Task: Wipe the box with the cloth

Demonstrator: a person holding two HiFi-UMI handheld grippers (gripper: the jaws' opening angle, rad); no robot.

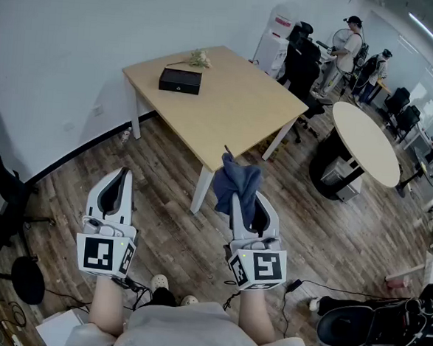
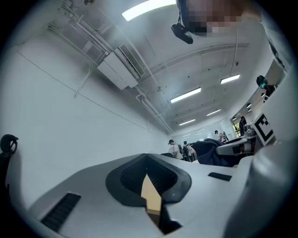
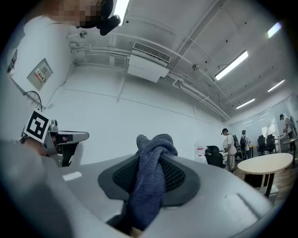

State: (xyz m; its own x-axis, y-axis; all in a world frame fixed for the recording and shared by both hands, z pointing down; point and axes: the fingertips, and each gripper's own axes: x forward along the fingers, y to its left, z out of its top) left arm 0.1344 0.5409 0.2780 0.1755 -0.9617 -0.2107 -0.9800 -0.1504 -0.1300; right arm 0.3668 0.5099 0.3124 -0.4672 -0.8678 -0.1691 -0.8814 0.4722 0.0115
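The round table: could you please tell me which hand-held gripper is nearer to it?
Right. The right hand-held gripper, shut on the blue cloth, is left of the round table; the left hand-held gripper lies farther left, beyond it.

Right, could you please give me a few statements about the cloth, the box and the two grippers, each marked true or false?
1. The right gripper is shut on the blue cloth. True.
2. The black box lies on the floor. False: it lies on the wooden table.
3. The left gripper also grips the cloth. False: it holds nothing, and the cloth is in the right gripper alone.
4. The cloth is apart from the box, not touching it. True.
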